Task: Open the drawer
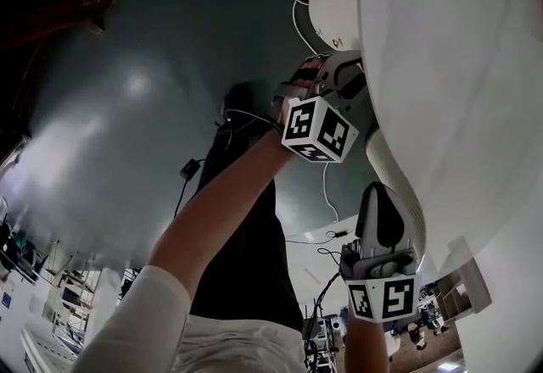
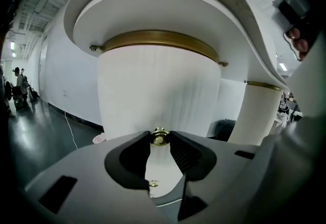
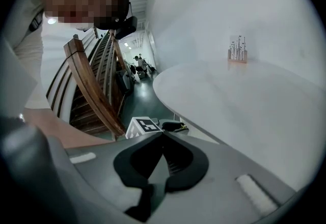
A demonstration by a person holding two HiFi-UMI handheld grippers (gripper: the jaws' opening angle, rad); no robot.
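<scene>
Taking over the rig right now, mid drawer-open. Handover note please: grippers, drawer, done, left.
Left gripper: jaw tips closed on the small brass knob of the white ribbed drawer front. Both tips appear to touch it.
Right gripper: shut and empty, near the edge of the white tabletop, with no part in the grip.
Done: knob reached and gripped.
Left: pull the knob straight back. No gap shows around the drawer front, so the drawer looks not yet opened.
</scene>
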